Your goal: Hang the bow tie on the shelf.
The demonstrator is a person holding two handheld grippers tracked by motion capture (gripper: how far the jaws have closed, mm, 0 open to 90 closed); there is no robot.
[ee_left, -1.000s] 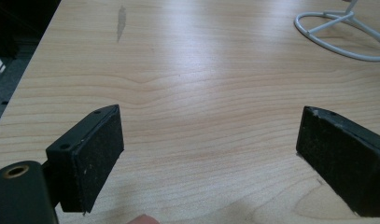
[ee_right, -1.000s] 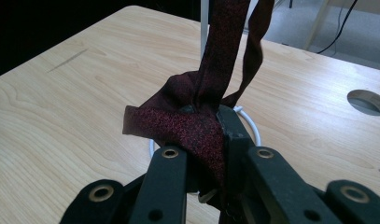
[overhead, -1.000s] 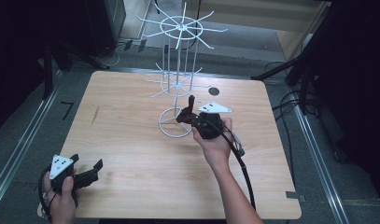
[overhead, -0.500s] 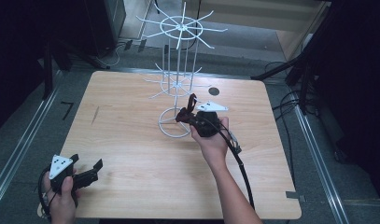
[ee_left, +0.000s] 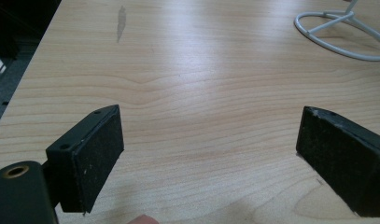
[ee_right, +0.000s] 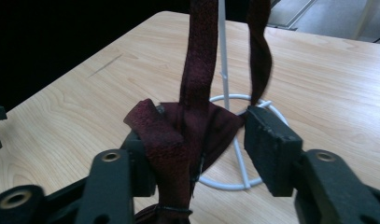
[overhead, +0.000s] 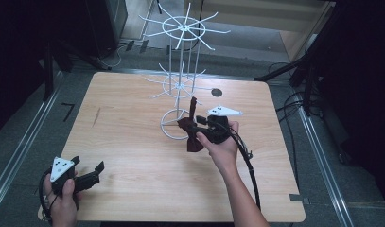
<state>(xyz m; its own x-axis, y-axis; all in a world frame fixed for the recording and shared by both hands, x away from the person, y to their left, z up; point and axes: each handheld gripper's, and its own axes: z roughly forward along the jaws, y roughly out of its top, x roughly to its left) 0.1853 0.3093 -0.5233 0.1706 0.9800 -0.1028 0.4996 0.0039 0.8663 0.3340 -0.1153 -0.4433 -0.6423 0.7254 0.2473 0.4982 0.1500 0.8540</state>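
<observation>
From the high view I have the right gripper [overhead: 196, 128] at the centre of the frame, right at the foot ring of the white wire rack [overhead: 180, 85], with the dark red bow tie [overhead: 192, 137] in it. In the right gripper view the bow tie [ee_right: 178, 135] bunches against my left jaw while the right jaw stands a little off it, so the jaws are partly closed with the cloth between them; I can't tell how firmly it is pinched. Its strap runs straight up the frame beside the rack's post, so the long axis points up toward the hook arms above. My left gripper [overhead: 88, 177] sits at the lower left, well apart, jaws wide open over bare table [ee_left: 201, 93], holding nothing. The right hand is clearly nearer. I can read no labels or writing.
</observation>
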